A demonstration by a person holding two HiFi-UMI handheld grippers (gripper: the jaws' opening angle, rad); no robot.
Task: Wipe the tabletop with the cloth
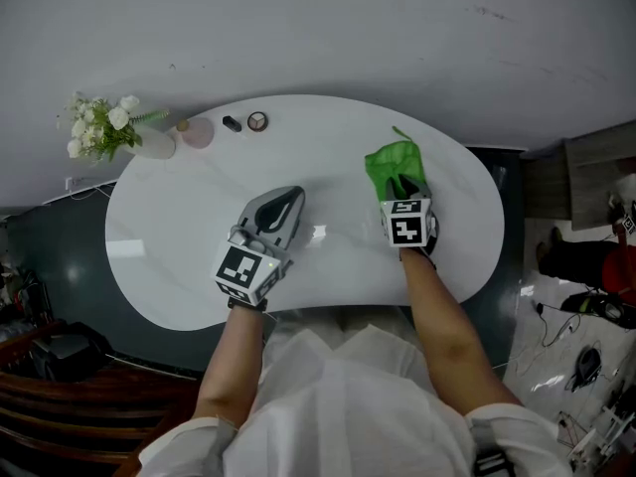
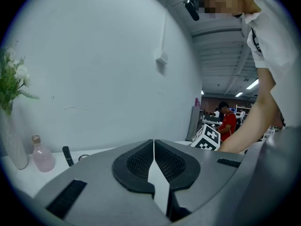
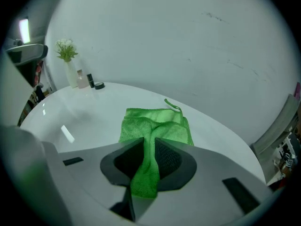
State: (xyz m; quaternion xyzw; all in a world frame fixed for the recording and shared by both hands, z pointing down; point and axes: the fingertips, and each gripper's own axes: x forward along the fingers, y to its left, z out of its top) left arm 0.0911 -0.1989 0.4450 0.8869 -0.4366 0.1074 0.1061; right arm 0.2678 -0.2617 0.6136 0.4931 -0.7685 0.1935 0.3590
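My right gripper is clamped on the green cloth — one fold bunches up between the jaws, the rest lies flat on the white tabletop just ahead of the tips, toward its right end. My left gripper is over mid-table — jaws together, empty.

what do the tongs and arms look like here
The left tongs and right tongs are grey moulded shells with black ribbed pads, each carrying a white cube of black square markers. No cables show. The person wears a white short-sleeved shirt.
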